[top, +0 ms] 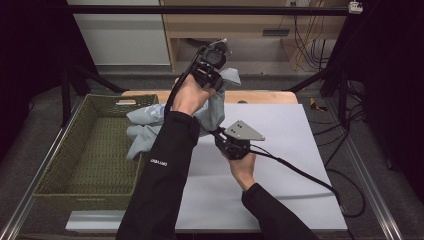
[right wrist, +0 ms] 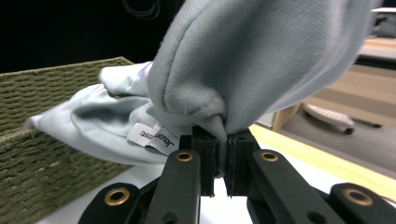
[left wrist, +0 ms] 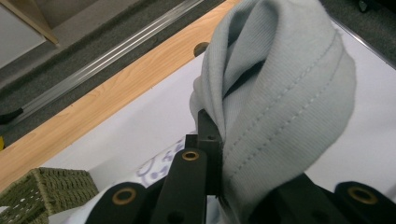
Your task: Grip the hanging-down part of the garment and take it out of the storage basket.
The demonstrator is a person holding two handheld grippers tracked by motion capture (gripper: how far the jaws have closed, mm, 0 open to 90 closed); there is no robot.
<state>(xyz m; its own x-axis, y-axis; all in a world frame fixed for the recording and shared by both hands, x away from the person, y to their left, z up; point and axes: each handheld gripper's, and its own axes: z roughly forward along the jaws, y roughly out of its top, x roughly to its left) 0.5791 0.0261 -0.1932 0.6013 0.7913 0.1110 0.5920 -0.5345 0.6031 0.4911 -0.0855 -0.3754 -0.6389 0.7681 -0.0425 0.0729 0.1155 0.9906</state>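
Both grippers are clamped on the pale grey garment (top: 210, 112), and it's up off the table! The left gripper (top: 212, 62) is raised high over the far edge of the table (top: 280, 175), jaws pinching a stitched hem; in the left gripper view that hem (left wrist: 280, 112) bulges up from between the jaws. The right gripper (top: 222, 137) sits lower, nearer the person, jaws squeezed on a bunched fold of cloth, and a small white label (right wrist: 152, 136) hangs just beside them in the right gripper view. So the garment stretches between the two grips, its long axis running from the high far grip down toward the near one. The loose remainder trails left, draping over the rim of the green woven basket (top: 75, 175) beside the white sheet. The person's black sleeve (top: 160, 180) crosses in front of the cloth.
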